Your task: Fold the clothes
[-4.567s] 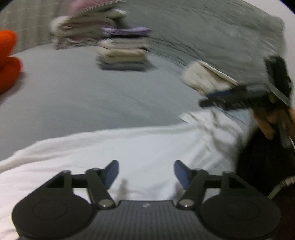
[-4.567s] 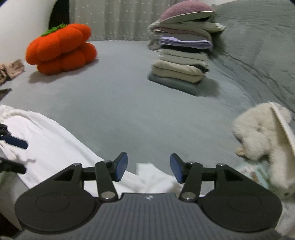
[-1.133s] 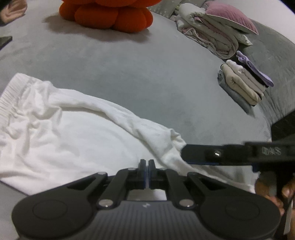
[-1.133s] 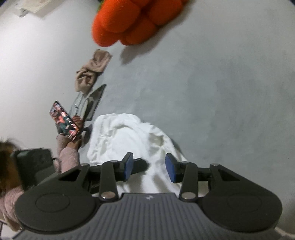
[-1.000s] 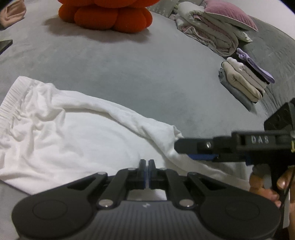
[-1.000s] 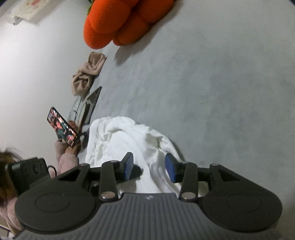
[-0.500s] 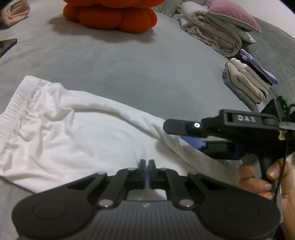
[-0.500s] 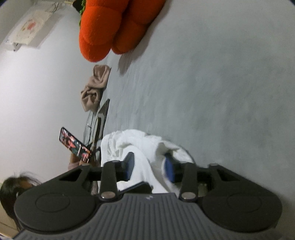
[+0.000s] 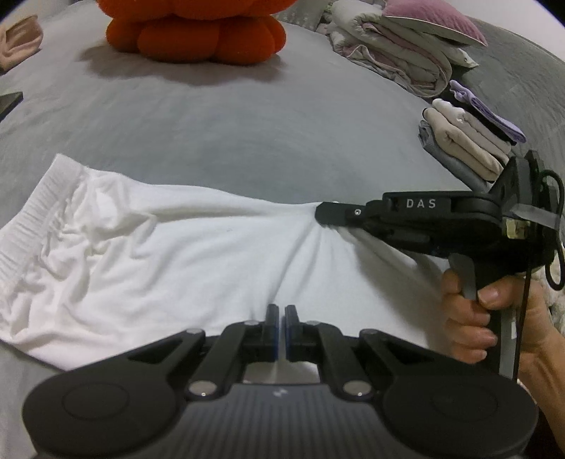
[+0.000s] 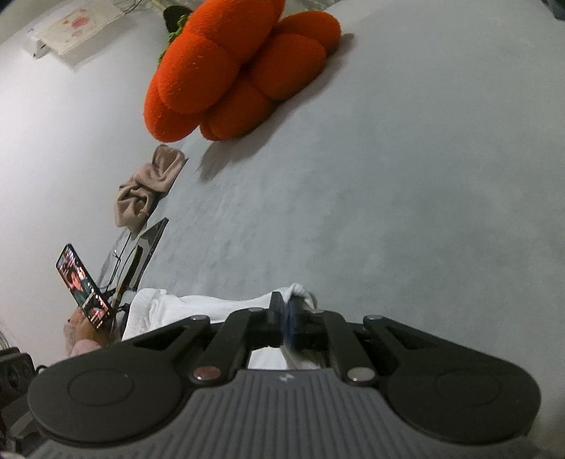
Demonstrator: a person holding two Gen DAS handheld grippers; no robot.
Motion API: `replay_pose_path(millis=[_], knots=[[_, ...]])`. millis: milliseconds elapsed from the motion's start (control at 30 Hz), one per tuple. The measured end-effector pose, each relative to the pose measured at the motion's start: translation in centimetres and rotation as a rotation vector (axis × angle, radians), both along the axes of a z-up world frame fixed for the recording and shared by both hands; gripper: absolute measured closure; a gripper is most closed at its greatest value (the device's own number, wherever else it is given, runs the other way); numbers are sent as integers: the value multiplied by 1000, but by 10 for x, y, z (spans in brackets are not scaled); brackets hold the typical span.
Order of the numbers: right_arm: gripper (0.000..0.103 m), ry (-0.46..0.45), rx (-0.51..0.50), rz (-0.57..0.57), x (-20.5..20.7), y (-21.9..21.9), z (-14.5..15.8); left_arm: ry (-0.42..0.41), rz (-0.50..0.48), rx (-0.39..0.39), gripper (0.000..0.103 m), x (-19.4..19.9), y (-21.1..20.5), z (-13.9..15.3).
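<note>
Nearest, at the bed's (image 9: 247, 141) near edge: left tongs (image 9: 281, 332) clenched on the near hem of the white garment (image 9: 159, 254), fabric pinched between the pads. Just beyond and to the right: right tongs (image 9: 323, 213), gripped by a hand (image 9: 491, 317), jaws closing on a bunched far-edge corner of the same garment, cloth between them and drawn into radiating creases. Same pinch in the right wrist view (image 10: 284, 323), white fabric poking out past the tips. Garment spread flat across the near part of the grey bed, ribbed waistband toward the left edge. Farther right: a stack of folded clothes (image 9: 469, 141), a rolled quilt pile (image 9: 406, 53) behind it. At the far edge: an orange pumpkin cushion (image 9: 190, 31). Off the bed's left side: a phone (image 10: 83, 286) in another hand.
</note>
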State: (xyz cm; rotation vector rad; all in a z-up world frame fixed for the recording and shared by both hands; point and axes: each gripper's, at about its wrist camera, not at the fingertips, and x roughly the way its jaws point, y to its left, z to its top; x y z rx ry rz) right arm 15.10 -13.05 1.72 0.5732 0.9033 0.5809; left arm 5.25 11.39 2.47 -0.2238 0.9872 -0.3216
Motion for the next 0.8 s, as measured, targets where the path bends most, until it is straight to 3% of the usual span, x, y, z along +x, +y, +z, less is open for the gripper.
replay_pose_path(millis=[67,267,367,600,800], knots=[[90,10,13,15,-1,-2,2,2,5,-9,99,0,1,1],[84,11,13,35,-9,-20,16,-18,20,-5,91,2,3,8],[61,-8,21,11,-15,-32,24,-32,23,-2,89,3,4,12],[61,-65,-32,5,-42,-53,37,-45,129,-13,87,0,31,21],[61,-190,-204,93,-85,-37,58,-47,312,17,87,-14,64,32]])
